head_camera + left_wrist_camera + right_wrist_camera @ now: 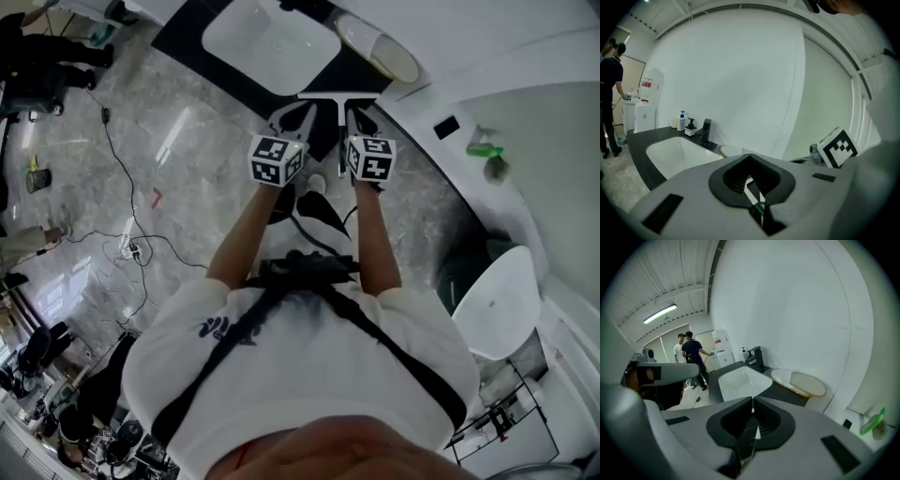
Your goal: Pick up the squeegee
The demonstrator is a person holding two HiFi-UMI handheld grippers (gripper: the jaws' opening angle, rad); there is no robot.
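**Squeegee between two shut grippers at counter edge**

Head view: squeegee (338,97) shows at the near edge of the dark counter (352,67), white blade lying across, dark handle pointing back toward the person. Left gripper (300,111) is just left of the handle, right gripper (361,114) just right. Both grippers' jaws are pressed together, tips meeting. Can't tell if either touches the squeegee. White sink (272,33) lies beyond.

White sink (272,42), seemingly marble floor (187,141)
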